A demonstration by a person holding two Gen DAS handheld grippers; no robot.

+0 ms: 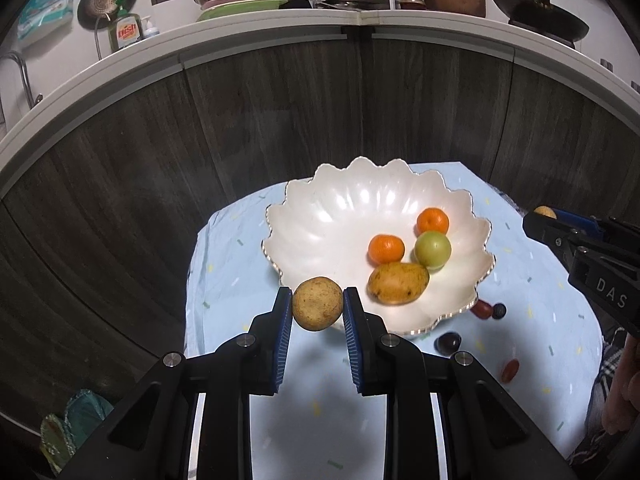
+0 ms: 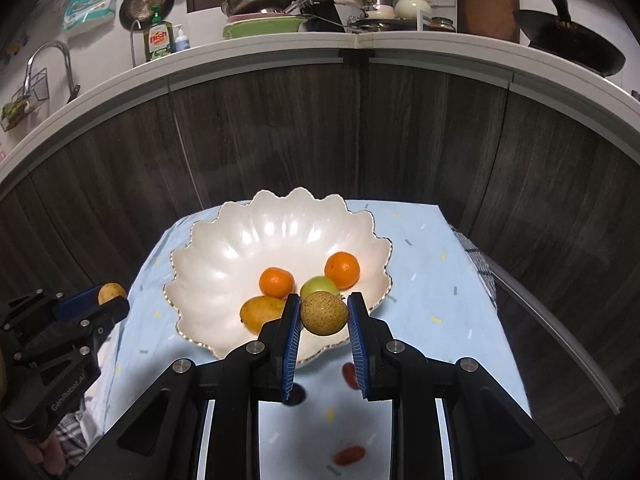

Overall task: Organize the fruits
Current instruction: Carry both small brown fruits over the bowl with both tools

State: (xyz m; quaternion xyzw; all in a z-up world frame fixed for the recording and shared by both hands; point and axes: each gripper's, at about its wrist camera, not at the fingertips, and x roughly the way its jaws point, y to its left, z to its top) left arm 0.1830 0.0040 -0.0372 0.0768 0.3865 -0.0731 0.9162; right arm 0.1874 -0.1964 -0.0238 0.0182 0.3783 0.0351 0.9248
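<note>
A white scalloped bowl (image 1: 320,224) (image 2: 224,256) stands on a light blue cloth (image 1: 224,264) and holds two oranges (image 1: 386,248) (image 2: 277,282), a green fruit (image 1: 433,249) (image 2: 318,286) and a yellow mango (image 1: 398,282) (image 2: 260,312). My left gripper (image 1: 318,304) is shut on a round brown fruit (image 1: 318,303), held above the bowl's near left rim; it also shows in the right wrist view (image 2: 112,294). My right gripper (image 2: 324,312) is shut on a speckled brown fruit (image 2: 324,313), held above the bowl's near rim.
Small red and dark fruits (image 1: 486,310) (image 1: 448,342) (image 2: 349,455) lie on the cloth near the bowl. Dark wood cabinet fronts (image 1: 280,120) rise behind, under a white counter (image 1: 240,36) with pans and dishes.
</note>
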